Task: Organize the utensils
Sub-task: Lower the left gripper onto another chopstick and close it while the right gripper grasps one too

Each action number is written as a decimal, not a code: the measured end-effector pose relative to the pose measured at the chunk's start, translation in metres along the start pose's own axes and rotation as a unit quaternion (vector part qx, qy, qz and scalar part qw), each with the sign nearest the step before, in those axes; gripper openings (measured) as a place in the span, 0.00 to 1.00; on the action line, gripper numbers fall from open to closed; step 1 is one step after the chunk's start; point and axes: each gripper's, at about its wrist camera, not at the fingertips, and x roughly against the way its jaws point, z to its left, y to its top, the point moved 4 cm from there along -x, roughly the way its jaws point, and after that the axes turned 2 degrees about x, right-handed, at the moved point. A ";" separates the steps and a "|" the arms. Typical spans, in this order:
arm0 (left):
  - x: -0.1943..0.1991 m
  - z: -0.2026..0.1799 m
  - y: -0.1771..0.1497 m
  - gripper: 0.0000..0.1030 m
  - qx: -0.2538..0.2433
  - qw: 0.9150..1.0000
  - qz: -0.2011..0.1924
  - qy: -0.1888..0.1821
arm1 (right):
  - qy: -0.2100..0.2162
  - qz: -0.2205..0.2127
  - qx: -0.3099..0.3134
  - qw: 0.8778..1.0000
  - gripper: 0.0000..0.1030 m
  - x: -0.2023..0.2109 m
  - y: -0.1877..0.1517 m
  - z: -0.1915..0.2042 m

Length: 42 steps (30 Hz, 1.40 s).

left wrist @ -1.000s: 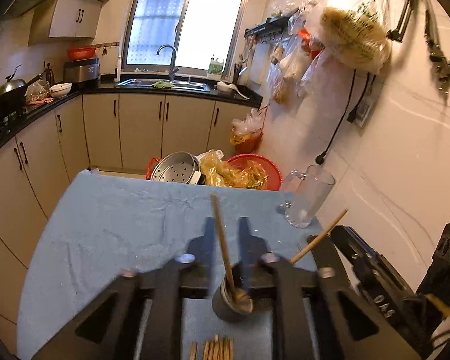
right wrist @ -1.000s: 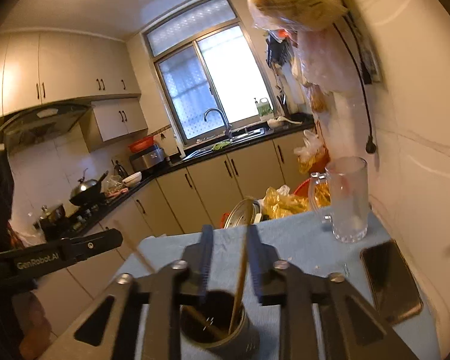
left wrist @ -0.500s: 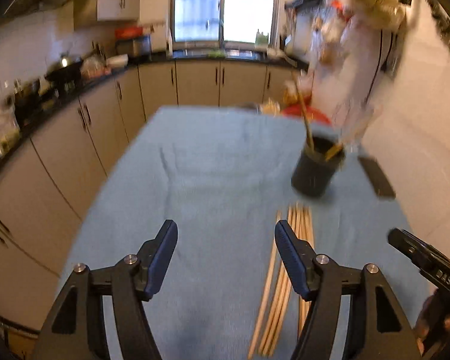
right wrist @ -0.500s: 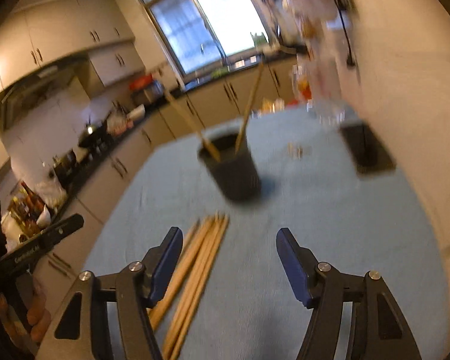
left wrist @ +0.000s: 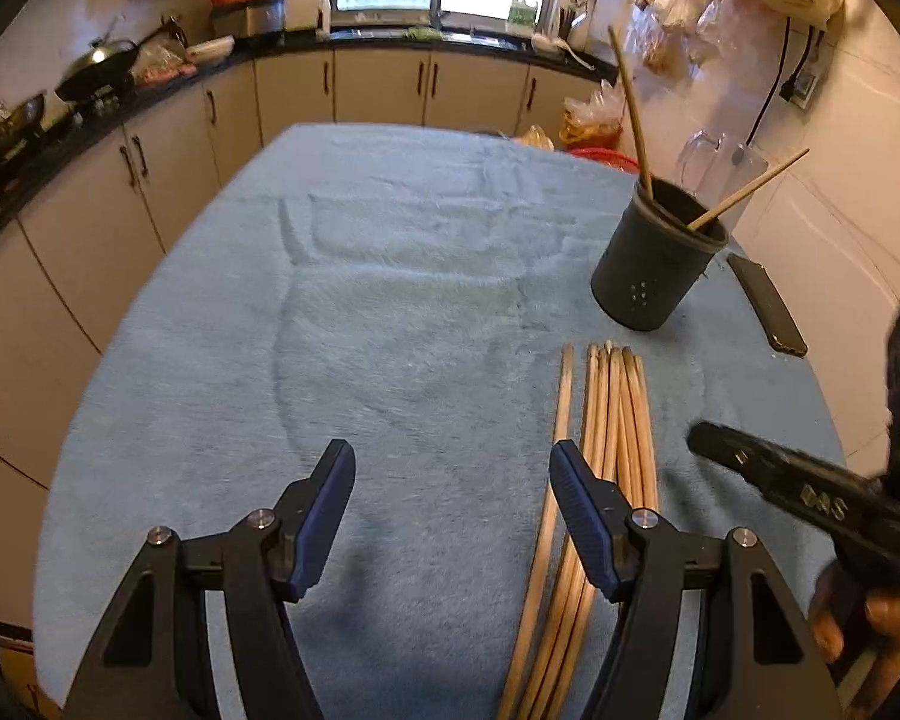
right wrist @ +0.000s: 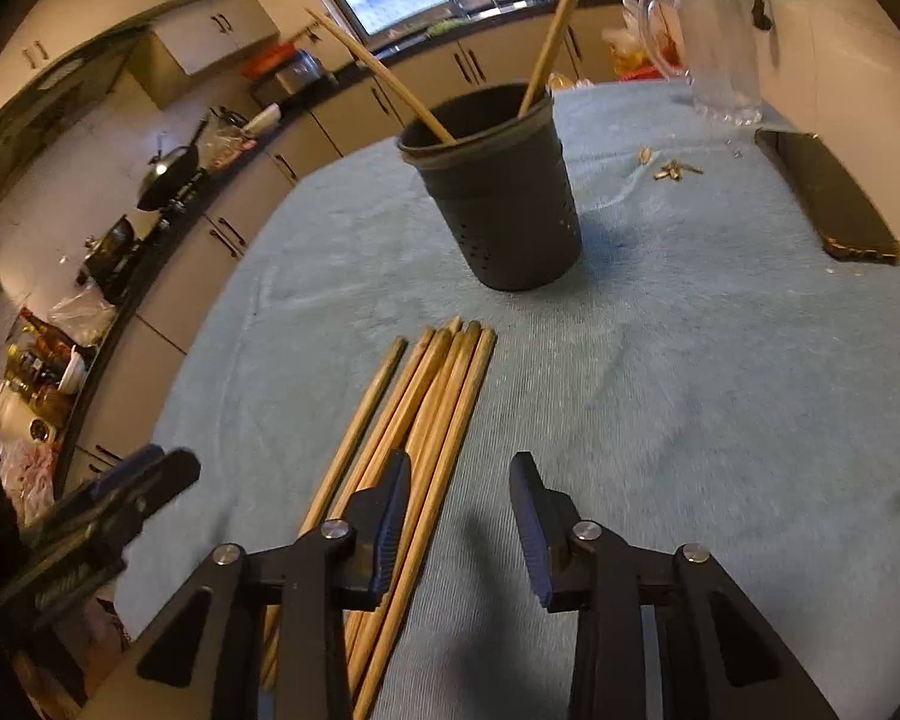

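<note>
A bundle of loose wooden chopsticks [right wrist: 426, 420] lies flat on the blue cloth-covered table [left wrist: 390, 312], tips pointing at the dark perforated holder [right wrist: 498, 198] just beyond them; one stick sits slightly apart on the side away from my right gripper. Two chopsticks [right wrist: 555, 24] already stand in the holder, leaning against opposite sides of its rim. I judge the loose sticks light, stiff and smooth, apt to roll or slide on one another, so I would take one at a time near its middle or thicker end, across its width, and lift it clear before tilting it toward the holder. My right gripper [right wrist: 459, 516] hovers low over the near end of the bundle, jaws moderately apart and holding nothing, its left finger above the outermost sticks. My left gripper [left wrist: 450, 510] hangs on the other side of the bundle, jaws spread wide and empty, its right finger overlapping the sticks in view; I cannot tell whether it touches them. Past the holder stand a clear glass pitcher [right wrist: 720, 42] and a dark phone [right wrist: 828, 198] lying flat, with a few small scraps [right wrist: 672, 169] on the cloth between holder and phone.
</note>
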 end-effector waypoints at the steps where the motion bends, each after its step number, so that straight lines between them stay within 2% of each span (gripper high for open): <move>1: -0.005 0.000 0.000 0.66 0.003 1.000 0.004 -0.003 | -0.005 0.006 -0.003 1.000 0.32 -0.006 0.005 0.001; 10: -0.035 0.006 0.007 0.66 0.014 0.999 0.029 -0.013 | -0.054 0.049 0.019 0.997 0.22 -0.049 0.035 0.002; 18: -0.048 0.000 0.013 0.66 -0.002 0.999 0.039 -0.014 | -0.072 0.077 0.045 0.993 0.17 -0.062 0.043 0.016; 20: -0.051 -0.003 0.015 0.66 -0.009 0.999 0.044 -0.012 | -0.083 0.078 0.057 0.992 0.17 -0.065 0.044 0.022; 22: -0.055 -0.007 0.016 0.66 -0.015 0.999 0.049 -0.012 | -0.078 0.078 0.043 0.993 0.17 -0.067 0.048 0.019; 24: -0.059 -0.011 0.018 0.62 -0.020 0.998 0.057 -0.017 | -0.076 0.079 0.041 0.993 0.13 -0.068 0.052 0.016; 25: -0.060 -0.014 0.019 0.59 -0.022 0.998 0.062 -0.024 | -0.075 0.081 0.042 0.993 0.13 -0.067 0.052 0.014; 28: -0.065 -0.025 0.025 0.59 -0.029 0.996 0.074 -0.049 | -0.089 0.077 0.060 0.991 0.12 -0.061 0.047 0.011; 33: -0.079 -0.048 0.034 0.59 -0.062 0.992 0.092 -0.063 | -0.105 0.064 0.053 0.991 0.12 -0.047 0.037 -0.010; 35: -0.086 -0.055 0.038 0.48 -0.076 0.991 0.099 -0.053 | -0.103 0.059 0.050 0.992 0.12 -0.042 0.034 -0.015; 37: -0.096 -0.061 0.040 0.42 -0.084 0.989 0.112 -0.047 | -0.097 0.055 0.047 0.993 0.12 -0.042 0.034 -0.015; 40: -0.103 -0.065 0.044 0.35 -0.089 0.989 0.116 -0.031 | -0.092 0.050 0.046 0.993 0.12 -0.037 0.031 -0.020; 42: -0.105 -0.070 0.046 0.35 -0.096 0.988 0.119 -0.022 | -0.092 0.048 0.050 0.993 0.12 -0.033 0.029 -0.025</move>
